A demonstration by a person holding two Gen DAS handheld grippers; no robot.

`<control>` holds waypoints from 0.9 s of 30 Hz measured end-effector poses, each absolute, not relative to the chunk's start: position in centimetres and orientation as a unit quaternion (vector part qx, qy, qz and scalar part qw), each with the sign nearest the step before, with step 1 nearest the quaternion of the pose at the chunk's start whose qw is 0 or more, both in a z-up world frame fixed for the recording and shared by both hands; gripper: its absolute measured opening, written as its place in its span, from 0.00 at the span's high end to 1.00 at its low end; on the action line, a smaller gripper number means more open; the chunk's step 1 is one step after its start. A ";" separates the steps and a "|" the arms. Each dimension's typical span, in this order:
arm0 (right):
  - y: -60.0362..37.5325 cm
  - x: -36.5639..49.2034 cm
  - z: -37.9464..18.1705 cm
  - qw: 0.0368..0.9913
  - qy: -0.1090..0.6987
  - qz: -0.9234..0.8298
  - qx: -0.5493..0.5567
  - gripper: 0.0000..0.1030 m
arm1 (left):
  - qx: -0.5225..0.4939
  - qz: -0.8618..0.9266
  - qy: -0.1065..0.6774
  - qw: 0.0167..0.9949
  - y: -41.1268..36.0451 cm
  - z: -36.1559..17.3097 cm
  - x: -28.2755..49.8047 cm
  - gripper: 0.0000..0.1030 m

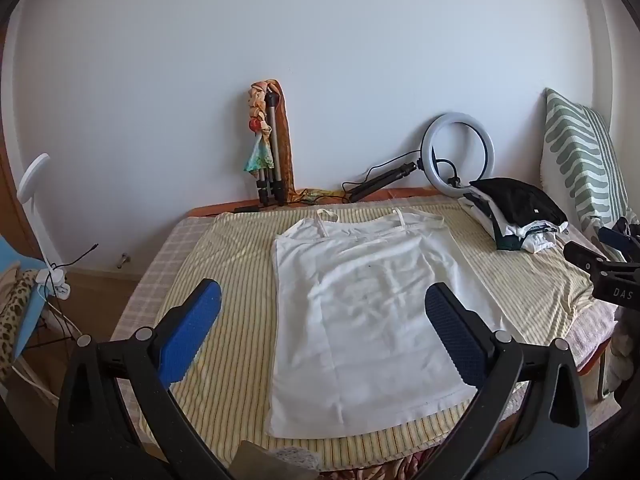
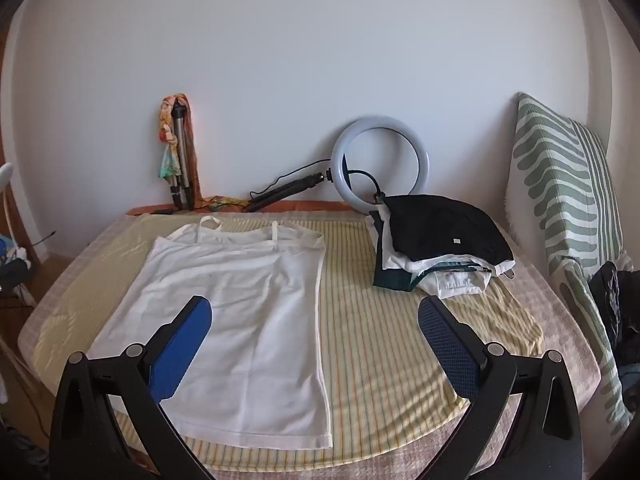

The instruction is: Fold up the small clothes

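Note:
A white strappy top (image 1: 360,312) lies flat on the yellow striped cloth (image 1: 232,320) on the bed, straps toward the wall, hem toward me. It also shows in the right wrist view (image 2: 244,320). My left gripper (image 1: 322,304) is open and empty, held above the top's lower half. My right gripper (image 2: 314,320) is open and empty, above the top's right edge and the striped cloth (image 2: 400,320). The right gripper's body (image 1: 608,276) shows at the right edge of the left wrist view.
A pile of folded clothes (image 2: 440,248) with a black piece on top sits at the back right. A ring light (image 2: 380,164) and a tripod (image 2: 180,160) lean on the wall. A green striped cushion (image 2: 560,200) stands at the right. A lamp (image 1: 36,220) stands left.

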State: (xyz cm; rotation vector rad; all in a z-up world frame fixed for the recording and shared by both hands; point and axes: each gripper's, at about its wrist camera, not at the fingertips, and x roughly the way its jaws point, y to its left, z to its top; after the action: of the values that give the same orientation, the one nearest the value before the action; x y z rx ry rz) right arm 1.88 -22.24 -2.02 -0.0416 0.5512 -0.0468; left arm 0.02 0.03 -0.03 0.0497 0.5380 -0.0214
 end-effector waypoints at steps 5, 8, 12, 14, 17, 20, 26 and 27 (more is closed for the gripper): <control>-22.2 1.9 -1.8 0.961 0.275 -0.023 -0.019 0.01 | 0.020 -0.013 0.269 0.963 0.0 0.0 0.0 0.00; -22.0 1.8 -2.6 0.961 0.275 -0.025 -0.022 0.01 | 0.021 -0.012 0.268 0.963 0.3 -0.2 0.4 0.00; -22.1 2.1 -2.7 0.960 0.279 -0.025 -0.017 0.01 | 0.018 -0.012 0.269 0.963 0.9 0.3 0.3 0.00; -22.4 2.2 -2.8 0.959 0.282 -0.024 -0.012 0.01 | 0.016 -0.013 0.269 0.963 1.1 0.3 0.3 0.00; -22.5 2.2 -2.8 0.959 0.283 -0.024 -0.012 0.01 | 0.016 -0.013 0.269 0.963 1.4 0.3 0.0 0.00; -22.5 2.3 -2.7 0.958 0.285 -0.024 -0.012 0.01 | 0.015 -0.010 0.271 0.963 1.0 0.0 0.2 0.00; -22.5 2.4 -2.9 0.957 0.287 -0.025 -0.013 0.01 | 0.017 -0.007 0.270 0.963 0.9 0.0 0.1 0.00; -22.5 2.4 -3.1 0.957 0.288 -0.025 -0.014 0.01 | 0.016 -0.006 0.270 0.963 0.9 -0.1 0.1 0.00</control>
State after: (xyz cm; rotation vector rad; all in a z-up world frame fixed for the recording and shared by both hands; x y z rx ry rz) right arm 2.35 -22.54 -3.06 -0.0275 0.5846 -0.0512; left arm 0.10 0.91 -0.09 0.0332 0.5477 -0.0129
